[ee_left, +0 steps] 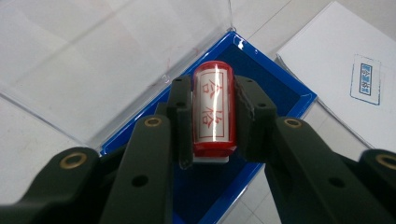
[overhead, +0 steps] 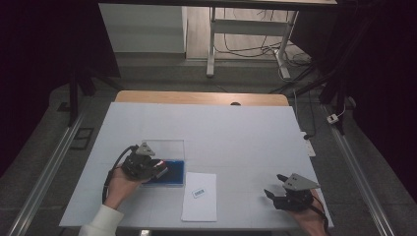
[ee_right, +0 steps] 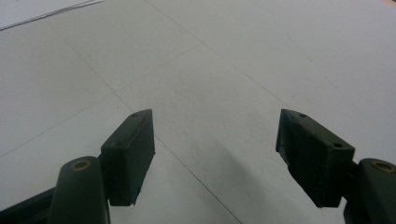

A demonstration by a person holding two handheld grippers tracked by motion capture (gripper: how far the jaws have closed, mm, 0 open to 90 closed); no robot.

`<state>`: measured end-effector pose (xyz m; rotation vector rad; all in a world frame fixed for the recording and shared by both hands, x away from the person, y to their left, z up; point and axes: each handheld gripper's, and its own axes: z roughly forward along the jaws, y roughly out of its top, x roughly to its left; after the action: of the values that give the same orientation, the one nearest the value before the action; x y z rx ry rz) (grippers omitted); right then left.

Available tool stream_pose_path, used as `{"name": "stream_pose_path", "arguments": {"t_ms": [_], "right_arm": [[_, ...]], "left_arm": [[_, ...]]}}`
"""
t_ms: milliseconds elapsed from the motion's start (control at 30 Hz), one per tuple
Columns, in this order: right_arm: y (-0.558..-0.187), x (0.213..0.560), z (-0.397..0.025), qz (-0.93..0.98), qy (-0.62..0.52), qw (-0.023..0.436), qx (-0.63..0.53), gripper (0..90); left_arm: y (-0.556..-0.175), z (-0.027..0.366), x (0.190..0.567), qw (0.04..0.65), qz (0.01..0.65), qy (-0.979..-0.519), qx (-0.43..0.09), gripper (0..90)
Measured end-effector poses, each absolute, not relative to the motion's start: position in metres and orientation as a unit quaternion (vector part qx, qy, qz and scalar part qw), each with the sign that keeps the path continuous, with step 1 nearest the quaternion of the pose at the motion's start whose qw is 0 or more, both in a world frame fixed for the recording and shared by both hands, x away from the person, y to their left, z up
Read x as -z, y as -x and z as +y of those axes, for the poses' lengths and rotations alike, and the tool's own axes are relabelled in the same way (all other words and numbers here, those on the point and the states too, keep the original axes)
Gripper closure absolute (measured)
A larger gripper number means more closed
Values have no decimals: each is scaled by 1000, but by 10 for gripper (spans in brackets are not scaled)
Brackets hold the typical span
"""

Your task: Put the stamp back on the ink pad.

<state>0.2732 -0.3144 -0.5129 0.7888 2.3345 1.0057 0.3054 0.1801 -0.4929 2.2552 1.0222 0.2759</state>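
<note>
My left gripper [ee_left: 212, 116] is shut on a red stamp [ee_left: 213, 109] with a white label of red characters. It holds the stamp over the blue ink pad case [ee_left: 275, 88], whose clear lid [ee_left: 98, 56] lies open behind. In the high view the left gripper [overhead: 160, 171] sits at the left end of the blue case [overhead: 173, 171]. A white sheet of paper [overhead: 199, 196] with a small blue stamp mark [overhead: 198, 193] lies just right of the case. The right gripper [overhead: 272, 186] hovers at the table's front right, and its jaws [ee_right: 215, 154] stand open over bare table.
The white table cover [overhead: 236, 132] stretches wide beyond both hands. A wooden table edge [overhead: 196, 97] shows at the back. On the floor behind stand a desk frame [overhead: 246, 29] and cables [overhead: 334, 118].
</note>
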Motion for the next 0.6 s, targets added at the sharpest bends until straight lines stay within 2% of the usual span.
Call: {"name": "stream_pose_path", "arguments": {"t_ms": [267,467,600], "right_arm": [[-273,513,-314,852,-288,238,-366,277],[-273,513,-315,852,-288,239,-366,276],[-273,510,-317,848,-290,242,-372,276]], "left_arm": [[-306,181,493,324,387,-858,-98,672],[-300,184,485,358,388,-841,-119,444],[-286,188,479,376,380,-833,-141,378]]}}
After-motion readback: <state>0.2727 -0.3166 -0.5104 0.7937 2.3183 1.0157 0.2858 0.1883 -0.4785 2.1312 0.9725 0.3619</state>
